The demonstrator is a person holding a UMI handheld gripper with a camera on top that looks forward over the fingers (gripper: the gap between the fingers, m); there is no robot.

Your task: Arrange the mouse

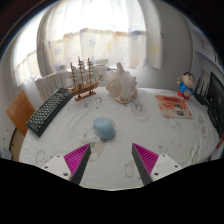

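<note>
While the fingers [112,160] stand open, a blue mouse [104,126] lies just ahead.

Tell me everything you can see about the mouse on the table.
The mouse is small, rounded and pale blue, with a smooth, plastic-looking shell. It lies flat on the white table, touching nothing else. It sits just ahead of the open claw, slightly toward its left finger, clear of both fingers. Buttons, wheel or cable cannot be made out.
</note>
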